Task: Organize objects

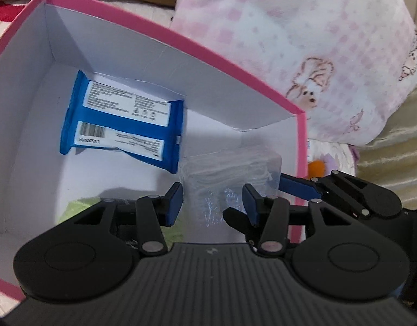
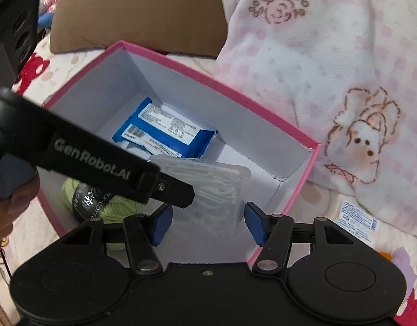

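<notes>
We see the left gripper (image 1: 212, 203) clamped on a clear packet of cotton swabs (image 1: 230, 174) low inside the pink box (image 1: 235, 68), right of the green yarn ball (image 2: 100, 203) and the blue wipes pack (image 1: 124, 119). The right gripper (image 2: 208, 221) straddles the packet's near end, but we cannot tell whether its 2 pads press. If both let go unevenly, we judge the slick packet could tip onto the wipes.

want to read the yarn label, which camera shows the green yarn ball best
The right wrist view: the green yarn ball sits in the pink box with its dark label band showing, partly cut off by the gripper bodies. The left wrist view shows only a green sliver behind the gripper, no label.
</notes>
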{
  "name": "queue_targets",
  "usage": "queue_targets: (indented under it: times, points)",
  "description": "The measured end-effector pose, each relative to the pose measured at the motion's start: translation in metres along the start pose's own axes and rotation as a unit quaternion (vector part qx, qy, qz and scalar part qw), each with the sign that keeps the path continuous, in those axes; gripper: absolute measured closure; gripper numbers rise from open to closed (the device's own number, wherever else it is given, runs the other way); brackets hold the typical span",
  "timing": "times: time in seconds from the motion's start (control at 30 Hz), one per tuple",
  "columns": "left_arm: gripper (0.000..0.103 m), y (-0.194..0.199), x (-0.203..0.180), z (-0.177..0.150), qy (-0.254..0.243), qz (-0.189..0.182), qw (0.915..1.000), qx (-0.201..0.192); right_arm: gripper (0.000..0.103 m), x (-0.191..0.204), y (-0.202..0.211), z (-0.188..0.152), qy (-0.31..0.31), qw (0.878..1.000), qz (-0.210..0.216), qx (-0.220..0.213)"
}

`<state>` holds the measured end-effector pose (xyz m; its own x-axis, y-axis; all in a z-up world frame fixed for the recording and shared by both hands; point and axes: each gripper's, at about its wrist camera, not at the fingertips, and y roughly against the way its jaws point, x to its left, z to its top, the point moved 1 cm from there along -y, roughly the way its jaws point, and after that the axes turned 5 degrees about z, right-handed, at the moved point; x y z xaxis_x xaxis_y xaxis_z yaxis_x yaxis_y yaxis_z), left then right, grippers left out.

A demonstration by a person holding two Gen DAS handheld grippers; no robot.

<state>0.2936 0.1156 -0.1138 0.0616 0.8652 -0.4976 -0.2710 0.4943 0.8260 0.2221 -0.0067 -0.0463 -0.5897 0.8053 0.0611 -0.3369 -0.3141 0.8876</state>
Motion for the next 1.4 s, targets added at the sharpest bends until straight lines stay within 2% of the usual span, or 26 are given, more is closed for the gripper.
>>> queue_targets:
  times: [0.07,0.27,0.4,0.47,0.7,0.77,0.9,1.13,1.27,1.4]
  points:
    - [0.056,-0.004,0.002,0.004,-0.008,0.012,0.9999,0.001,0.045,0.002,-0.007,0.001,0.018,1.000,-0.001,0.008]
    - [0.054,-0.018,0.009,0.010,0.006,0.010,0.9999,0.012,0.048,0.004,-0.017,0.006,0.054,0.998,-0.011,0.033]
    - [0.057,-0.022,0.011,0.010,0.012,0.016,0.9998,0.007,0.049,0.014,-0.019,0.006,0.095,0.993,-0.018,0.074]
    - [0.057,-0.024,0.009,0.010,0.002,0.024,0.9997,0.004,0.049,0.018,-0.020,0.005,0.111,0.990,-0.024,0.079]
    - [0.064,-0.031,-0.002,0.002,-0.021,0.042,0.9989,-0.006,0.058,0.023,-0.026,-0.003,0.146,0.984,-0.058,0.082]
    - [0.077,-0.031,-0.006,0.000,-0.032,0.051,0.9981,-0.013,0.063,0.026,-0.020,-0.003,0.155,0.983,-0.052,0.081]
    - [0.079,-0.040,-0.010,0.000,-0.043,0.069,0.9967,-0.008,0.061,0.032,-0.007,-0.002,0.191,0.977,-0.073,0.066]
    - [0.079,-0.047,-0.021,-0.004,-0.048,0.070,0.9964,-0.006,0.062,0.018,0.005,-0.002,0.154,0.987,-0.025,0.040]
    - [0.079,-0.046,-0.030,-0.002,-0.059,0.090,0.9941,-0.010,0.061,0.010,0.016,-0.006,0.121,0.992,-0.003,0.020]
    - [0.079,-0.030,-0.039,-0.004,-0.075,0.112,0.9903,-0.032,0.059,0.003,0.034,-0.013,0.097,0.995,0.017,-0.012]
